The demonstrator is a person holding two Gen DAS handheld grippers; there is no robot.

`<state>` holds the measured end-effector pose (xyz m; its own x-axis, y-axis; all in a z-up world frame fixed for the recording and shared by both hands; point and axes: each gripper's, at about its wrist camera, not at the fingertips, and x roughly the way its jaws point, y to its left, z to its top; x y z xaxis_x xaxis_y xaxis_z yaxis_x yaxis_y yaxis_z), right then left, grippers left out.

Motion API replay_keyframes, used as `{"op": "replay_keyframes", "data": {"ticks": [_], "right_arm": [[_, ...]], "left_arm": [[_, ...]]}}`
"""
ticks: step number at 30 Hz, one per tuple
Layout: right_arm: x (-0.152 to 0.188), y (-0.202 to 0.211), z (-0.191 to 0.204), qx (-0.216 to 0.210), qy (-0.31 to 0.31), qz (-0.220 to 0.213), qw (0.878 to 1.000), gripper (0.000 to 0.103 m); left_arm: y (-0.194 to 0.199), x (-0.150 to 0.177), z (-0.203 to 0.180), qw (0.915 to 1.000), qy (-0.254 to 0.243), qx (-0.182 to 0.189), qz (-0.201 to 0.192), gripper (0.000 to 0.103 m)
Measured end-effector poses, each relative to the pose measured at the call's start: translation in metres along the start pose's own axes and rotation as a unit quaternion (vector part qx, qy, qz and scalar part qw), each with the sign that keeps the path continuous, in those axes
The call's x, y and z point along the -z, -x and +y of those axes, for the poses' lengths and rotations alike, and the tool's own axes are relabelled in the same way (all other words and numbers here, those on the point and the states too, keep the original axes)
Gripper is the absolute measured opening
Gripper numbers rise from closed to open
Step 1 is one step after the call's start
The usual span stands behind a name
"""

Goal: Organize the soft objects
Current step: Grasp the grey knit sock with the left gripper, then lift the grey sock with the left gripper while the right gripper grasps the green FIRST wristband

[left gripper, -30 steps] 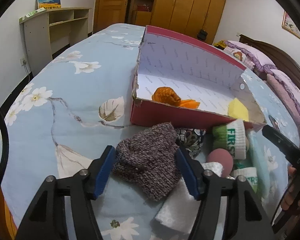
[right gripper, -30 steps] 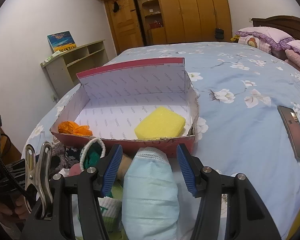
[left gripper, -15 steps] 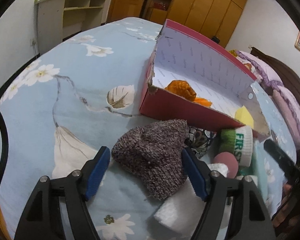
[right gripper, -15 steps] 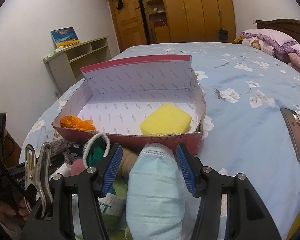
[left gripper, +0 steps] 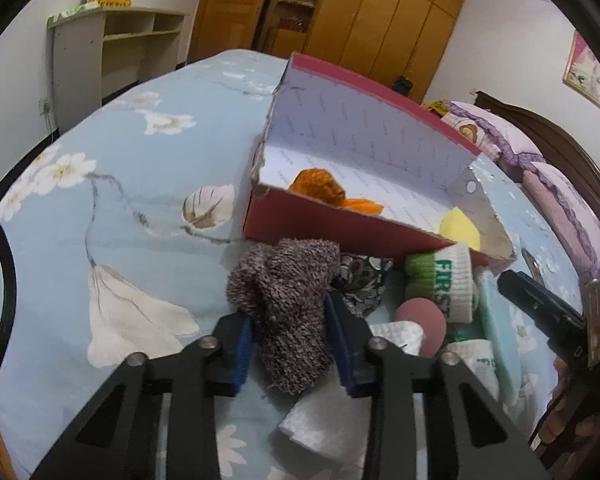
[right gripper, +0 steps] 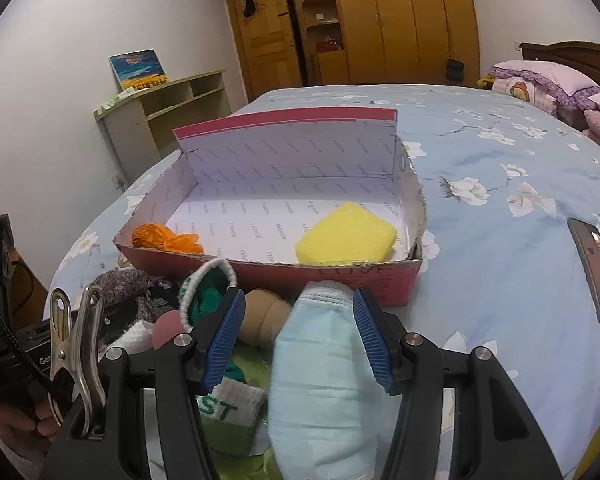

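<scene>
Your left gripper (left gripper: 290, 334) has just been closing, and its blue pads are now pinching the knitted sock (left gripper: 286, 296) between them, so you are gripping the first soft thing to carry into the red box (left gripper: 340, 232) lying at twelve o'clock just beyond the pile. The sock is bulging out past the fingertips toward the box wall, while your right gripper (right gripper: 300, 334) is hanging half open with the pale blue face mask (right gripper: 320, 364) lying loose between its fingers.
</scene>
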<state>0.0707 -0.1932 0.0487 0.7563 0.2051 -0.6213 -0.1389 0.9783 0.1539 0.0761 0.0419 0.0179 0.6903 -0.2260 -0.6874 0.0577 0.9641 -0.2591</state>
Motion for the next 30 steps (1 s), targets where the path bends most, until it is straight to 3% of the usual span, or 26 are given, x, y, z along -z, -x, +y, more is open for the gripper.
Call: {"op": "replay_keyframes", "data": {"ticks": [8,13,27,30], "right_arm": [[-0.002,0.001,0.023,-0.029,0.033,0.01,0.999,0.058],[-0.002,-0.012,0.04,-0.051,0.045,0.038,0.997,0.058],[-0.01,-0.045,0.069,-0.028,0.111,0.066,0.991,0.058],[-0.009,-0.048,0.07,-0.023,0.114,0.059,0.991,0.046]], "left_arm": [[0.019,-0.008,0.024,0.9992,0.024,-0.013,-0.028,0.031],[0.012,-0.002,0.042,0.9987,0.041,-0.027,-0.015,0.031],[0.005,0.008,0.048,0.9986,0.044,-0.019,-0.022,0.035],[0.005,0.009,0.049,0.9985,0.048,-0.017,-0.022,0.035]]}}
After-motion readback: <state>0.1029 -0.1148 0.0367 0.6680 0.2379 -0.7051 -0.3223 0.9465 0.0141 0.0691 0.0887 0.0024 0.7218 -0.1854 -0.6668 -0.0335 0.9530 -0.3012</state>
